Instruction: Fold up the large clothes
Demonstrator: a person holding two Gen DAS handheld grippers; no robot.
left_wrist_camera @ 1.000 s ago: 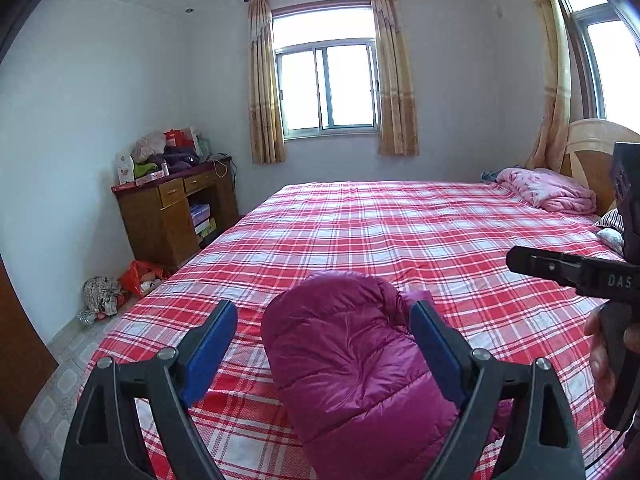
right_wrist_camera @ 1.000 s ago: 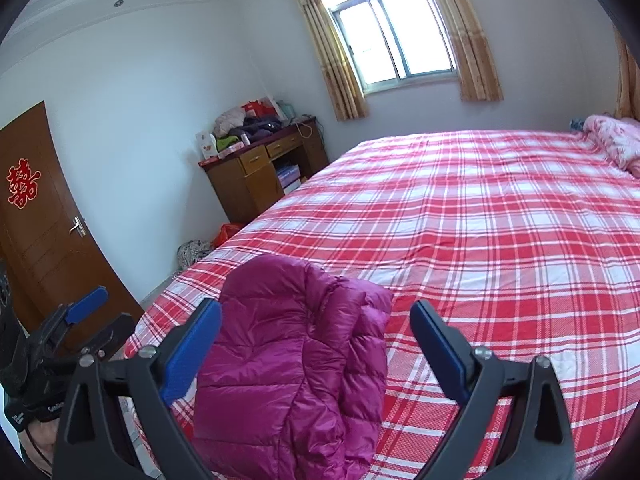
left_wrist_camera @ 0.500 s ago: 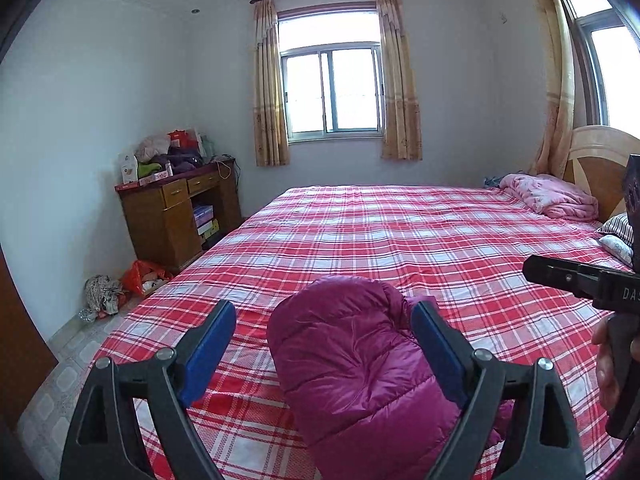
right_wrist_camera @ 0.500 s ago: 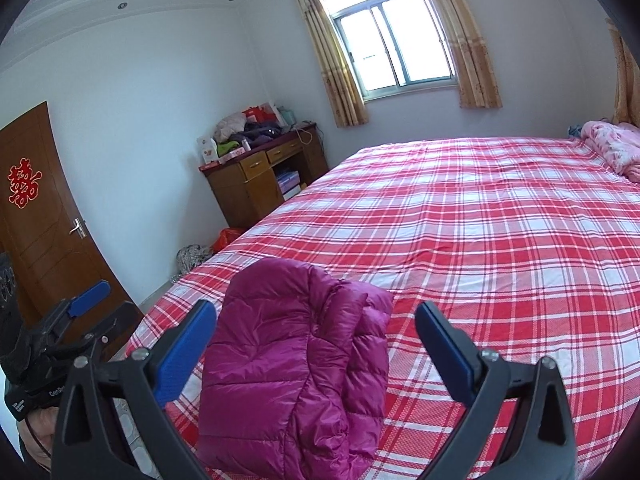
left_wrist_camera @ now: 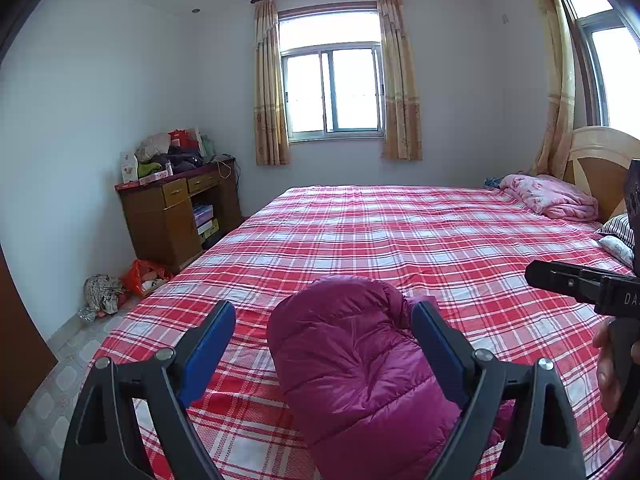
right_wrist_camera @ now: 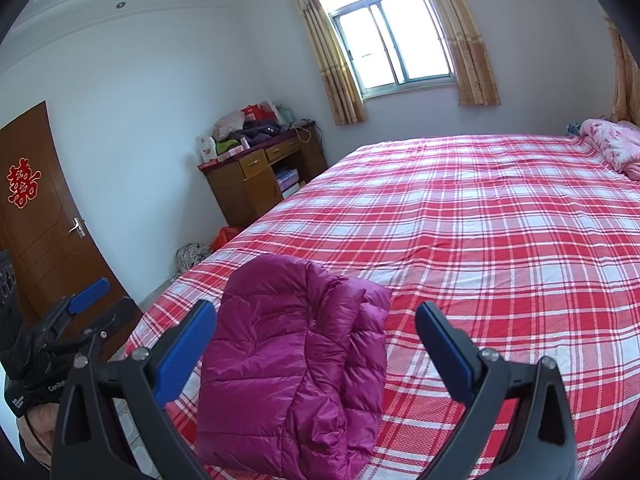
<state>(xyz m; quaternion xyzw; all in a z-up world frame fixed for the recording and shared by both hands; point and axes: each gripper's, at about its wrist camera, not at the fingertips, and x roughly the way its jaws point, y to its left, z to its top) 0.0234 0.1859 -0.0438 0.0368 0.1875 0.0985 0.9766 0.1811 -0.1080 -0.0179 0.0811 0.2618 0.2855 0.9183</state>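
Lying near the foot corner of the bed (right_wrist_camera: 500, 216), the magenta puffer jacket (right_wrist_camera: 296, 364) is already a compact bundle, its long axis running away from both tools toward the window. The left tool (left_wrist_camera: 322, 334) hangs with jaws spread wide, the bundle's top showing between them, untouched. The right tool (right_wrist_camera: 316, 336) is likewise spread and empty, the jacket toward its left jaw. Neither seems clearly nearer. The bed's edge is close on the left; open plaid stretches right and ahead.
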